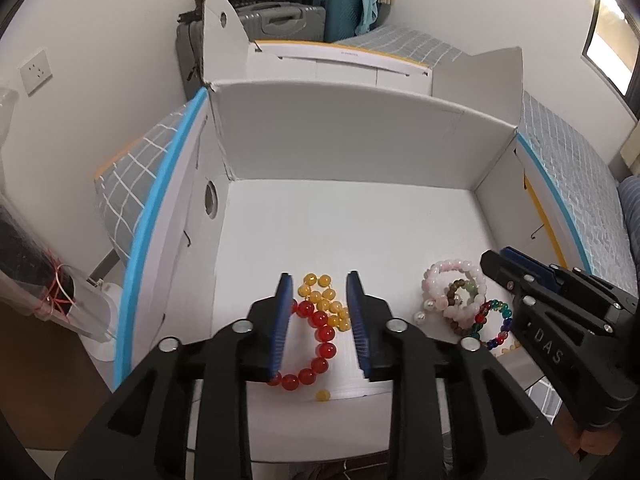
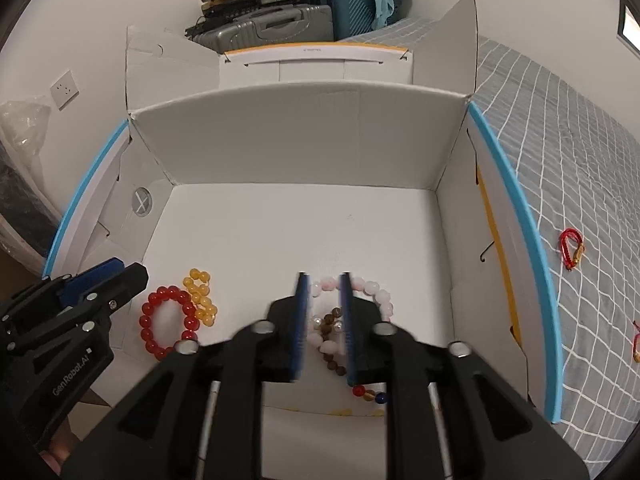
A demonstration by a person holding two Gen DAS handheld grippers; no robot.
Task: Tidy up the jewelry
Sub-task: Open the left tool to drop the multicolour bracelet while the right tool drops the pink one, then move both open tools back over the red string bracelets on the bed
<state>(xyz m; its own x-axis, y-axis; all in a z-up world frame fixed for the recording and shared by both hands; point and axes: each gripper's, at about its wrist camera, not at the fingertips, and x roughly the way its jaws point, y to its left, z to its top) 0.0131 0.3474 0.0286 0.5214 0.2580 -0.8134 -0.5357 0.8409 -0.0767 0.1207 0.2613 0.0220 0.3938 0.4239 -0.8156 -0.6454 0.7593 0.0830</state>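
A white cardboard box [image 1: 352, 208] holds bead bracelets near its front edge. My left gripper [image 1: 320, 320] is open, its jaws on either side of a red bead bracelet [image 1: 320, 340] and a yellow bead bracelet [image 1: 324, 300]. My right gripper [image 2: 324, 320] is open above a pink bead bracelet [image 2: 376, 292] and a brown bead bracelet [image 2: 332, 320]. A multicolour bracelet [image 1: 494, 320] lies at the right. The red bracelet [image 2: 168, 320] and yellow bracelet [image 2: 200, 296] also show in the right wrist view, beside the left gripper [image 2: 100, 284].
A loose yellow bead [image 1: 323, 396] lies at the box's front. A grey checked bedspread [image 2: 560, 160] surrounds the box, with a red cord bracelet [image 2: 572, 250] on it. A second white box [image 2: 316, 64] and suitcases [image 2: 280, 28] stand behind.
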